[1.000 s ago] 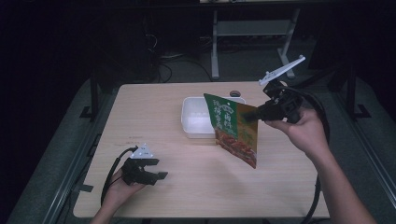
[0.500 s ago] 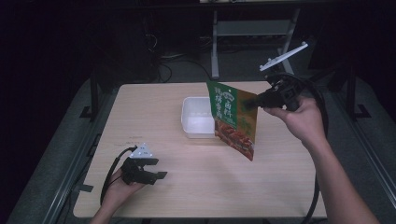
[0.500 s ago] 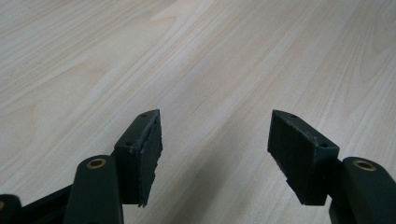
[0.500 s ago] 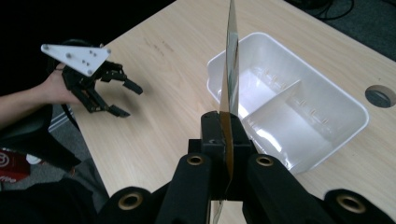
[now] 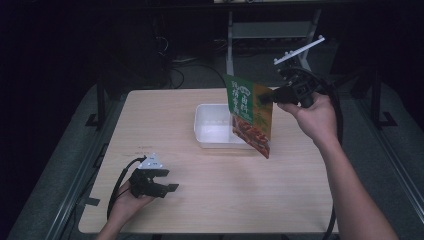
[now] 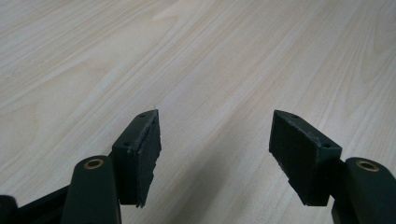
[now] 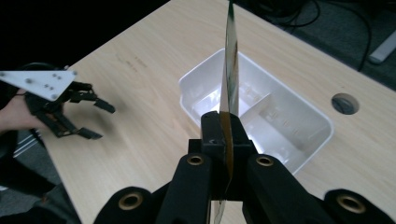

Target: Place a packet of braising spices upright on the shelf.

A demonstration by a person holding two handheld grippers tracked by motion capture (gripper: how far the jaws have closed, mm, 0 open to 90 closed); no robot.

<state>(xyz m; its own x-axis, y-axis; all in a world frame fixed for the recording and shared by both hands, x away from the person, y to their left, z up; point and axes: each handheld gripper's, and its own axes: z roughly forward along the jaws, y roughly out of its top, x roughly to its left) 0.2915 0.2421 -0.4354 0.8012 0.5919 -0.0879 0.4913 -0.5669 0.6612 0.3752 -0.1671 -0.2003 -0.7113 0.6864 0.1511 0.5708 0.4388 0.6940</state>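
Pouch [image 5: 252,117] clamped edge-on in right gripper [image 7: 227,140] hides tray [image 5: 212,125] corner; left gripper [image 6: 215,154] apart.

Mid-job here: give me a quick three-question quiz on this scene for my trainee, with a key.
1. True or false: the right gripper is shut on the green food pouch.
2. Multiple choice: where does the pouch hang? A) flat on the wooden table; B) lifted, over the white tray; C) between the left gripper's jaws.
3. Short answer: how do the left gripper's jaws stand, and what is between them?

Key
1. True: in the right gripper view the jaws pinch the pouch edge.
2. B: it hangs in the air above the tray's right part.
3. Open, with nothing between them, just bare tabletop.
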